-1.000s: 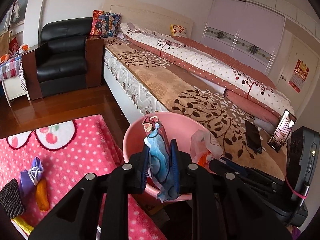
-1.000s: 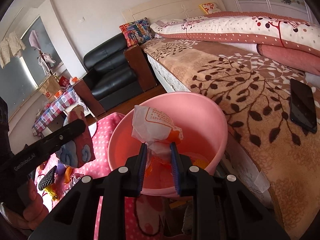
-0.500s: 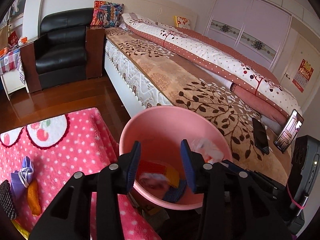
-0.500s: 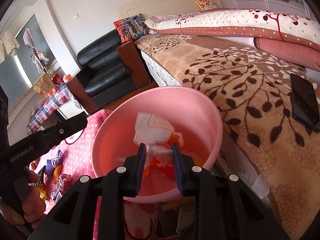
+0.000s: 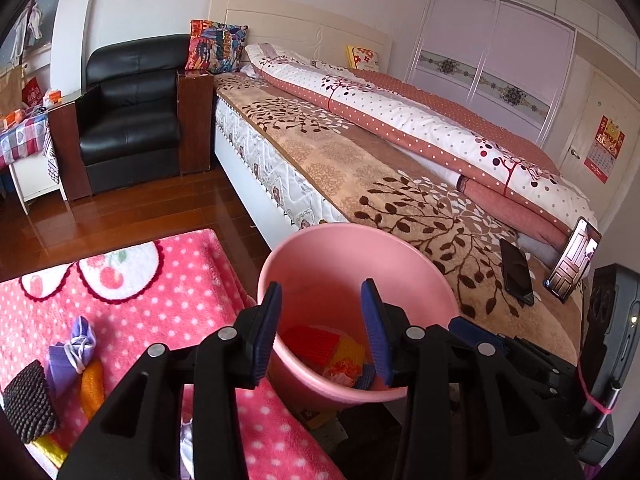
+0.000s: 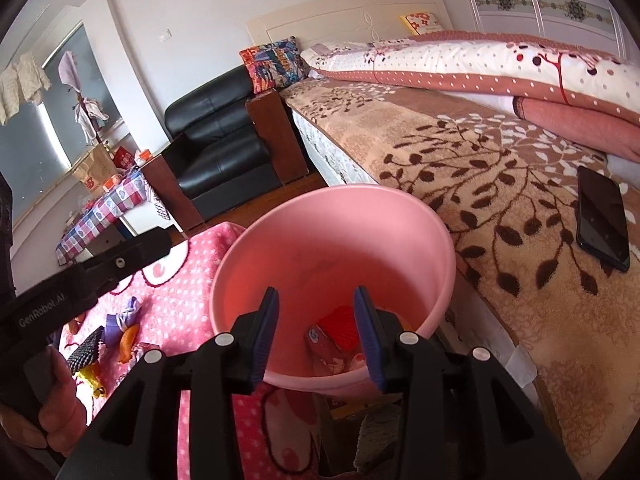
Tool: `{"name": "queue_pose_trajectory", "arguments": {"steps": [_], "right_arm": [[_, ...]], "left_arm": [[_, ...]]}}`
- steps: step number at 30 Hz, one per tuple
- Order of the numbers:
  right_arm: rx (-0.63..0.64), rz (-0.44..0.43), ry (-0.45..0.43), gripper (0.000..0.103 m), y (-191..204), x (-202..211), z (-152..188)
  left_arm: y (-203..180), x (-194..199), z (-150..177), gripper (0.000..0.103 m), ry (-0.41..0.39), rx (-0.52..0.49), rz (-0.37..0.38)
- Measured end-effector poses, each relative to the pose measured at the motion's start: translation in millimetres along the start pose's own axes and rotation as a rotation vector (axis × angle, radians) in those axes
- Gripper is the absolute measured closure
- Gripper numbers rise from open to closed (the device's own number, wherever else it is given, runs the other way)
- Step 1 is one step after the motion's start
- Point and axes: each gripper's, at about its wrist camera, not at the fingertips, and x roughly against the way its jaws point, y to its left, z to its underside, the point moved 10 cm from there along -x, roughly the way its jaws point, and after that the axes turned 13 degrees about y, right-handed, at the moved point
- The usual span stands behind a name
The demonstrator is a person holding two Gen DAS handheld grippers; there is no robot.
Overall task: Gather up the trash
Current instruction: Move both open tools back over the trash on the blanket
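A pink plastic bucket (image 5: 320,248) stands between the pink dotted blanket and the bed; it also shows in the right wrist view (image 6: 304,240). Red, yellow and orange wrappers (image 5: 320,340) lie at its bottom. My left gripper (image 5: 322,330) is open and empty over the bucket's near rim. My right gripper (image 6: 316,336) is open and empty over the same bucket, with trash (image 6: 340,326) below it. More trash lies on the blanket: a purple bundle (image 5: 74,350), an orange piece (image 5: 91,386) and a black mesh piece (image 5: 28,400).
The pink dotted blanket (image 5: 160,292) covers the surface at left. The bed (image 5: 360,168) runs along the right, with a black phone (image 5: 516,272) and a propped phone (image 5: 572,264) on it. A black armchair (image 5: 128,116) stands beyond the wooden floor.
Both grippers opened. The blue wrapper fell from the left gripper into the bucket, then the white-and-orange bag fell from the right gripper. Both grippers now stand empty over the bucket.
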Motion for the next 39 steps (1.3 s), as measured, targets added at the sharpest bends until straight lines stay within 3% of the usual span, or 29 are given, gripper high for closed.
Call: {"name": "queue_pose_trajectory", "arguments": {"steps": [11,16,26,39], "right_arm": [[0.096,-0.084,-0.062,0.061,68.9,34.9,19.5],[0.129,-0.119,-0.079,0.061,100.1,41.3,36.8],[0.207,-0.152,0.0,0.061,146.2,27.3,78.5],[0.32,-0.22,0.136,0.061,193.2,-11.6,115.0]], "left_arm": [[33.9,51.4,30.5,0.062,-0.052,0.057,-0.049],[60.9,77.6,49.4,0.062,-0.078,0.095,-0.108],[113.2,115.9,96.4,0.062,-0.098,0.17,-0.182],[202.5,134.3,162.6,0.062,-0.039,0.324,-0.334]]}}
